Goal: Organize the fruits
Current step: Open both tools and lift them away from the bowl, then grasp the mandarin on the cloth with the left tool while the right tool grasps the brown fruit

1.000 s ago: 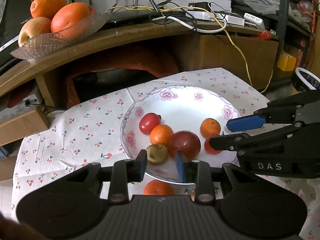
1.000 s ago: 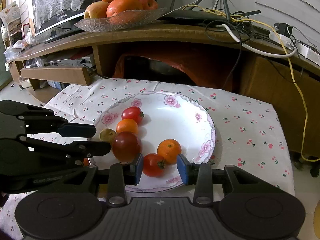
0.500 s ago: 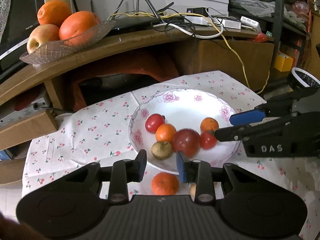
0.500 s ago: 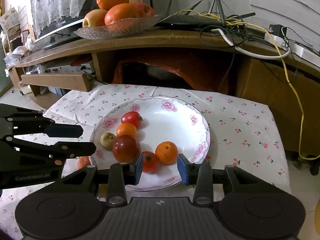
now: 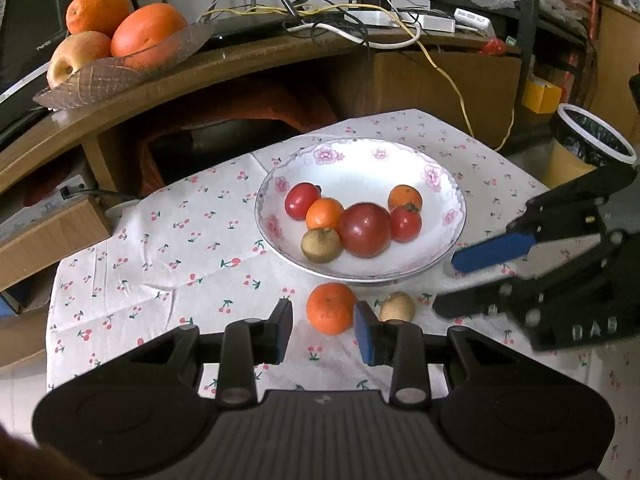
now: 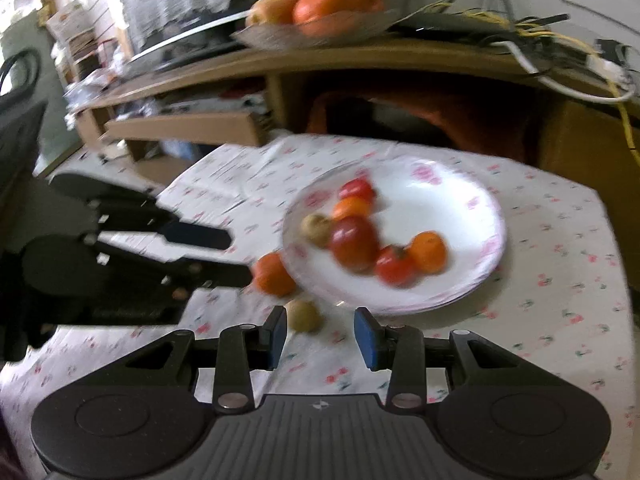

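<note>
A white flowered plate [image 5: 448,184] on the cherry-print cloth holds several fruits: two red tomatoes, two small oranges, a dark red apple [image 5: 365,230] and a brown fruit [image 5: 320,245]. A loose orange [image 5: 330,313] and a small tan fruit [image 5: 397,306] lie on the cloth in front of the plate. My left gripper [image 5: 323,331] is open and empty, just short of the loose orange. My right gripper [image 6: 321,335] is open and empty, near the tan fruit [image 6: 304,315]; it also shows in the left wrist view [image 5: 468,280] to the right of the plate.
A glass dish [image 5: 120,72] with oranges and an apple stands on the wooden shelf behind. Cables [image 5: 360,28] lie on that shelf. A bin with a black liner [image 5: 592,140] stands at the right. A cardboard box [image 5: 44,236] is at the left.
Both grippers have pulled back from the plate toward me. The loose orange and tan fruit are now in full view. The right wrist view is blurred by motion.
</note>
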